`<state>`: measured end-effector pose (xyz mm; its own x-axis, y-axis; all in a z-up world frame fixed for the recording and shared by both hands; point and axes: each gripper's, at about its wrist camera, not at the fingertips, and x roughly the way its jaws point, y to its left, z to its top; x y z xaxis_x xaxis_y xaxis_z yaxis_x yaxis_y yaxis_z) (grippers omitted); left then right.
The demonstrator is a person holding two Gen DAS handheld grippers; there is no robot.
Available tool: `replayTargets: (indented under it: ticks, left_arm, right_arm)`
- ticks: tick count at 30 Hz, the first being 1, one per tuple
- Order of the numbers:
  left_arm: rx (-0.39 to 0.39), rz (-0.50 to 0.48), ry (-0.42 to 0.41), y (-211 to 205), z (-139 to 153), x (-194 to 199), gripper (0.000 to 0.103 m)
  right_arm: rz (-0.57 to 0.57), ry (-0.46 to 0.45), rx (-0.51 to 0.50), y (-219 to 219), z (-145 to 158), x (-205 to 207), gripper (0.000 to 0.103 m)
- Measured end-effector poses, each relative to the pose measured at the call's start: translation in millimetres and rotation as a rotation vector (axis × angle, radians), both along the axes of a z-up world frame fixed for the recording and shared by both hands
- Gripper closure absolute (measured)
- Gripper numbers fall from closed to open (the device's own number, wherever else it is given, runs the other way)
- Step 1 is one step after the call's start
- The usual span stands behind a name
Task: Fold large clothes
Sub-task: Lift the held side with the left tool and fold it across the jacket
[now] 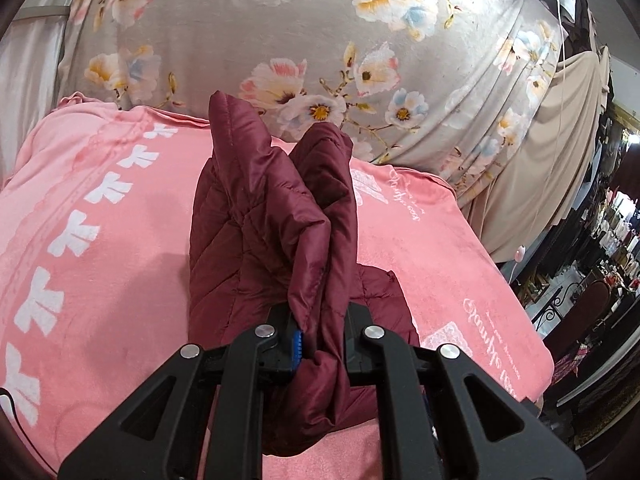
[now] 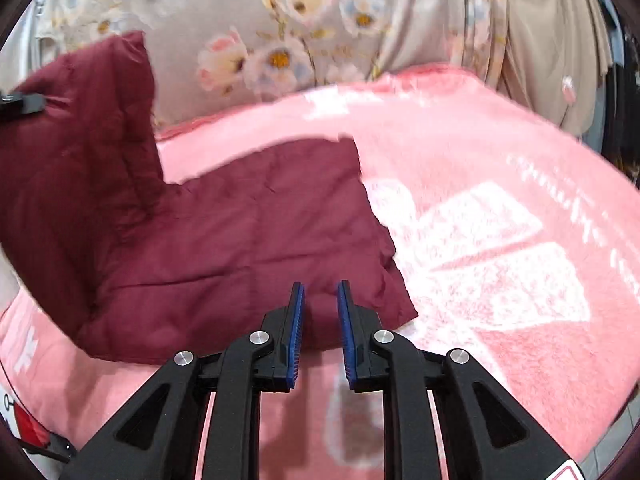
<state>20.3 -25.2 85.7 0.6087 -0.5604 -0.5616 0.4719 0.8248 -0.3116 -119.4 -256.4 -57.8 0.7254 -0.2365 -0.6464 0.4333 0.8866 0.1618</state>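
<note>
The left gripper [image 1: 320, 344] clamps a raised fold of the maroon quilted jacket [image 2: 240, 232], the rest lying beneath the empty, slightly parted right gripper [image 2: 320, 328], which should pin it.

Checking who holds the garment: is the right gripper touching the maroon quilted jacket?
Apart. In the right wrist view the right gripper has bare blue fingers with an empty gap between them, above the maroon quilted jacket.
</note>
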Motion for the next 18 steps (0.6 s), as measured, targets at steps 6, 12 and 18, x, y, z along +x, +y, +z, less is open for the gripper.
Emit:
replayTargets:
  ticks: [6, 12, 18]
  left_arm:
    - [0.045, -0.039, 0.0, -27.3, -3.8, -3.0, 0.092]
    - [0.123, -0.142, 0.055, -89.9, -33.4, 0.8, 0.092]
    - [0.217, -0.195, 0.13, -155.4, -88.5, 5.2, 0.092]
  right_arm:
    - [0.066, 0.03, -0.031, 15.4, -15.1, 19.4, 0.088]
    - [0.062, -0.008, -0.026, 8.4, -5.0, -17.0, 0.088]
    - [0.026, -0.015, -0.014, -11.7, 4.9, -52.8, 0.088]
